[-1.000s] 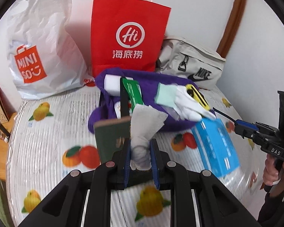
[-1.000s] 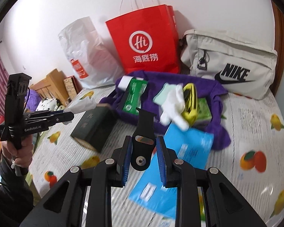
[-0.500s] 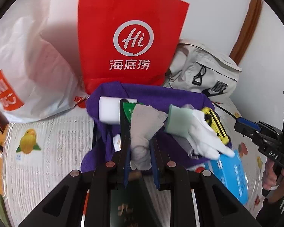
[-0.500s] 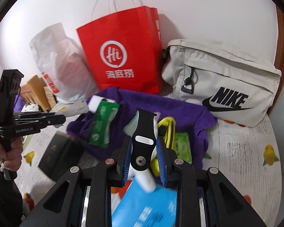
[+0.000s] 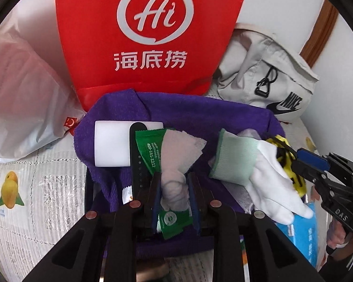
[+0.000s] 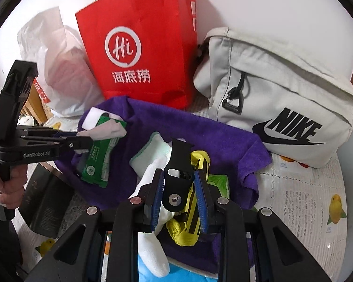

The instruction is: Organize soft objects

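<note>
My left gripper [image 5: 174,183] is shut on a crumpled white tissue [image 5: 178,155] and holds it above the purple towel [image 5: 200,110]. On the towel lie a green wet-wipe packet [image 5: 150,150], a white foam block [image 5: 110,145], a black strap [image 5: 136,159], a white glove with a green cuff [image 5: 251,166] and a yellow strap [image 5: 287,162]. My right gripper [image 6: 180,181] is shut on a black watch strap [image 6: 180,164] above the glove [image 6: 150,176] and the yellow strap [image 6: 195,206]. The left gripper also shows in the right wrist view [image 6: 82,141], still holding the tissue [image 6: 103,130].
A red paper bag [image 6: 143,47], a white plastic bag [image 6: 56,70] and a beige Nike bag [image 6: 282,98] stand behind the towel. A blue packet [image 5: 303,235] and a dark box [image 6: 44,197] lie on the fruit-print tablecloth [image 6: 305,199].
Both grippers have moved forward over the purple towel, each still holding its item. The dark box has dropped out of the left wrist view.
</note>
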Demonstrator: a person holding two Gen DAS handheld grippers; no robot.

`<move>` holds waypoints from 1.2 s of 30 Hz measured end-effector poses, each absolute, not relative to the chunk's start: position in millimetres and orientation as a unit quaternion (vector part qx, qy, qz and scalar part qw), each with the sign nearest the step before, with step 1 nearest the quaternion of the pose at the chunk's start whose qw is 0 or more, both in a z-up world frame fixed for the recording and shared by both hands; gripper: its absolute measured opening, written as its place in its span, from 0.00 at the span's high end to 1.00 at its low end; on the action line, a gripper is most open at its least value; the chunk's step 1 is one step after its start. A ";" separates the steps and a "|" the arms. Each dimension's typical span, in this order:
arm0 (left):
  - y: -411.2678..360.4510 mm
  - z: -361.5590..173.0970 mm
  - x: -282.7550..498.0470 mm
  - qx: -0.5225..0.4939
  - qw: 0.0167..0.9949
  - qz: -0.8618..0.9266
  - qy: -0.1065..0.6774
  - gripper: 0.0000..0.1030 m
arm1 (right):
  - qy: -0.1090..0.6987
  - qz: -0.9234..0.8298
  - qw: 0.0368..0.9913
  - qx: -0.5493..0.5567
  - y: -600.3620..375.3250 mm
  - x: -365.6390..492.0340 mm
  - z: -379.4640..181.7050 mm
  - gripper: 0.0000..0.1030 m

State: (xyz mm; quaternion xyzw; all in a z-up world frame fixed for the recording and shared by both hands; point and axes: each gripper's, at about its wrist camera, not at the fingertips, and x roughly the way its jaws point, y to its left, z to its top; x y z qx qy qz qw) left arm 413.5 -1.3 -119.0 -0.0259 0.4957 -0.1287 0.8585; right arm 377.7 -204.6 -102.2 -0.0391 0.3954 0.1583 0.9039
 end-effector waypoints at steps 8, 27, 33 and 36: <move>-3.7 -118.0 418.2 -0.019 0.854 -0.106 0.509 0.45 | 0.387 0.155 0.908 -0.046 -202.3 376.6 -102.3 0.42; 4.4 -20.9 280.5 -0.001 0.894 -0.064 0.443 0.17 | 0.329 0.136 0.934 -0.023 -191.0 249.6 -34.3 0.18; 2.1 0.9 203.5 0.008 0.912 -0.038 0.409 0.10 | 0.328 0.125 0.936 -0.006 -191.4 189.2 -26.8 0.15; 0.7 7.0 167.6 0.000 0.917 -0.032 0.398 0.10 | 0.326 0.107 0.939 -0.005 -192.4 156.5 -26.1 0.15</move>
